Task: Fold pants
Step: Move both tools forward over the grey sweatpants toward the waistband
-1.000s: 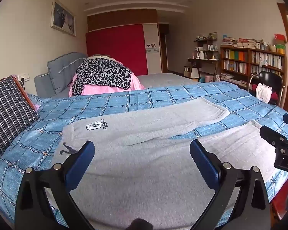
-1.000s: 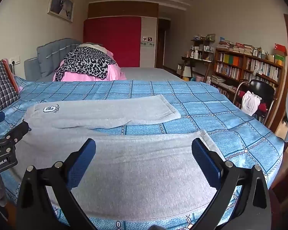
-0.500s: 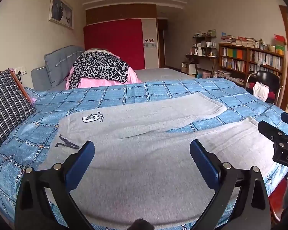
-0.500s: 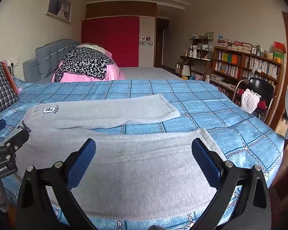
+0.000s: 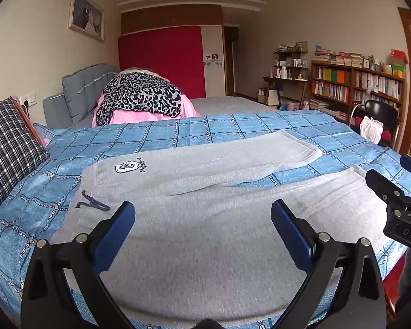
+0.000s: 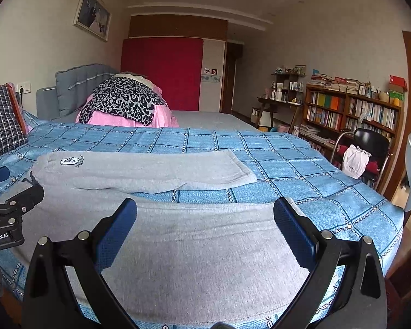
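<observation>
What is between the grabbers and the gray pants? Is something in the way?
Nothing visible. Both the left gripper and right gripper hang open right above the near leg of the gray pants, with only bare cloth between their jaws.

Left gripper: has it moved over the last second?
Yes. The left gripper has risen and drawn back: the pants' drawstring and GC logo, fixed on the bed, now show higher and clear of its fingers.
</observation>
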Demonstrator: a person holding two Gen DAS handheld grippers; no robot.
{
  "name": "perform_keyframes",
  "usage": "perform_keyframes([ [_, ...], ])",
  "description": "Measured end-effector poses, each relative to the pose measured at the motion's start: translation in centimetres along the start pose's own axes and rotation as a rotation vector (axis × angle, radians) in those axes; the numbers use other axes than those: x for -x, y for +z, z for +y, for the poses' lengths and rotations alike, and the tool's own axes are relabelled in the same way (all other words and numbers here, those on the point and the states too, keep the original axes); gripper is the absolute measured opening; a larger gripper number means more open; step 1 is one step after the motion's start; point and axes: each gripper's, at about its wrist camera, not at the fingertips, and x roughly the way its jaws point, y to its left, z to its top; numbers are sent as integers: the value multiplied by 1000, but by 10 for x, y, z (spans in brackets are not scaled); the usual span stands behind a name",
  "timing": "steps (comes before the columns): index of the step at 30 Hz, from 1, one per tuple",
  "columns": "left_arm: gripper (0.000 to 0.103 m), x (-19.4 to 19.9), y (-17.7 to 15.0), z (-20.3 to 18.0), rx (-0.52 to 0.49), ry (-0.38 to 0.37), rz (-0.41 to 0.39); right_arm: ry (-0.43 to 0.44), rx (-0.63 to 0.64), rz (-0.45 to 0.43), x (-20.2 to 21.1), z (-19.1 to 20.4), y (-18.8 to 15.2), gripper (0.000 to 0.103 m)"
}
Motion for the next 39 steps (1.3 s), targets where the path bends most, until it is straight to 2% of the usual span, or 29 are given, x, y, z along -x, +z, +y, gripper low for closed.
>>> perform_keyframes([
  [7, 98, -2, 0, 0, 2, -19, 2, 50, -28, 36, -5, -1, -2, 101],
  [31, 98, -31, -4, 8, 27, 14, 66, 59, -35, 110, -38, 0, -10, 101],
  [39, 98, -42, -7, 10, 26, 14, 92, 21, -52, 154, -53, -5, -16, 101],
])
